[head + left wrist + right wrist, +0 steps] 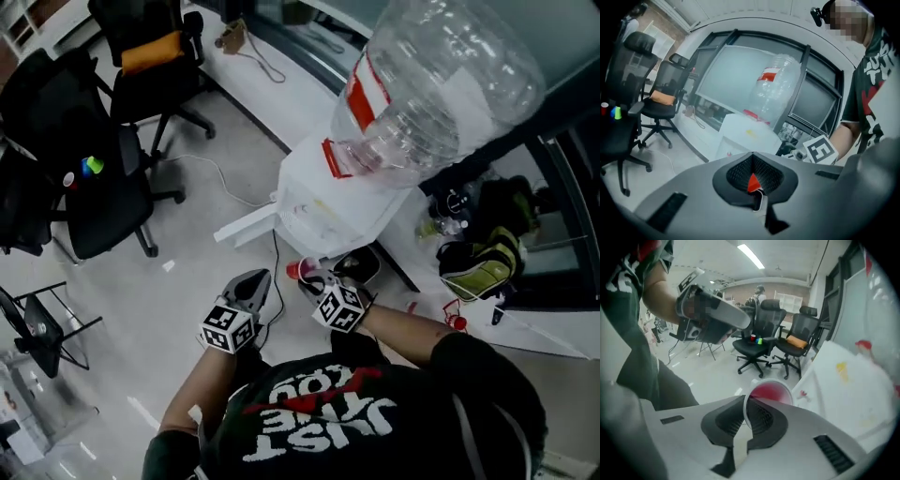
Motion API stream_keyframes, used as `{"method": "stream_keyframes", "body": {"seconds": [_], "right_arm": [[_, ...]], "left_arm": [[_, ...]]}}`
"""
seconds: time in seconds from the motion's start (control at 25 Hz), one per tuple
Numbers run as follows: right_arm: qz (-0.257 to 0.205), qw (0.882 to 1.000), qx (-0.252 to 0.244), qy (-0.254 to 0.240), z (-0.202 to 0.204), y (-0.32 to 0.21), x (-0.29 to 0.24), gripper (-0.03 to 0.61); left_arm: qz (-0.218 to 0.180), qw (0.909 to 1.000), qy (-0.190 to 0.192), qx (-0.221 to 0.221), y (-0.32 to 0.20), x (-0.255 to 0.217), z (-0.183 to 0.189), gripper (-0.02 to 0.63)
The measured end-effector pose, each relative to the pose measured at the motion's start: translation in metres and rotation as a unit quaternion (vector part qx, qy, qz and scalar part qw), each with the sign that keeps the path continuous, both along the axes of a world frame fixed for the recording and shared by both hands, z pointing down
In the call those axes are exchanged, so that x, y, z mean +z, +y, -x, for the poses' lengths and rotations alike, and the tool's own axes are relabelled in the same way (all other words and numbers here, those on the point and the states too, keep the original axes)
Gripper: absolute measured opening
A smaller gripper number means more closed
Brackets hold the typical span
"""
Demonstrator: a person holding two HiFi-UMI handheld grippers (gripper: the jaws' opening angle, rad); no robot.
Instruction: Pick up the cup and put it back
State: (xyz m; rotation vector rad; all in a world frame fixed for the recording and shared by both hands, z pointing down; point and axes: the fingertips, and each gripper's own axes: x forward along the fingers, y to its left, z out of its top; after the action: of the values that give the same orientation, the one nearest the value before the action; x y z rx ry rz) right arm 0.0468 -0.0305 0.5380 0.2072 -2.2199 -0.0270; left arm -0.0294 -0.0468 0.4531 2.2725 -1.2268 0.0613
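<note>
**Cup held clear of the floor.** The right gripper (pixel 746 404) pinches the cup (pixel 772 393) by its wall, one jaw inside the rim and one outside. The red-lined mouth sits just past the fingertips. Judged purpose: a one-wall grip leaves the base free for setting down. The left gripper (pixel 753 165), beside the right, is pressed together and seems to carry nothing; the red sliver at its seam is possibly a pad. The water dispenser (pixel 323 202) stands ahead of both.
</note>
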Motion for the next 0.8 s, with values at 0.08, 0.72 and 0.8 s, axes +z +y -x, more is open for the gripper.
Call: {"method": "stream_keyframes", "body": {"seconds": [0.08,0.72,0.8], "right_arm": [[-0.021,1.000,0.009,-0.022,-0.003,-0.006,-0.062,0.037],[-0.145,0.965,0.008,-0.216,-0.042,-0.031,-0.386,0.037],[-0.156,0.961,0.004,-0.227,-0.048,-0.032,-0.404,0.037]], "left_arm": [[-0.014,0.9999,-0.001,0.005,0.005,-0.046,-0.001,-0.002],[-0.206,0.9772,-0.009,0.052,-0.012,-0.317,-0.042,-0.002],[-0.221,0.9735,-0.010,0.060,-0.012,-0.335,-0.049,-0.002]]}}
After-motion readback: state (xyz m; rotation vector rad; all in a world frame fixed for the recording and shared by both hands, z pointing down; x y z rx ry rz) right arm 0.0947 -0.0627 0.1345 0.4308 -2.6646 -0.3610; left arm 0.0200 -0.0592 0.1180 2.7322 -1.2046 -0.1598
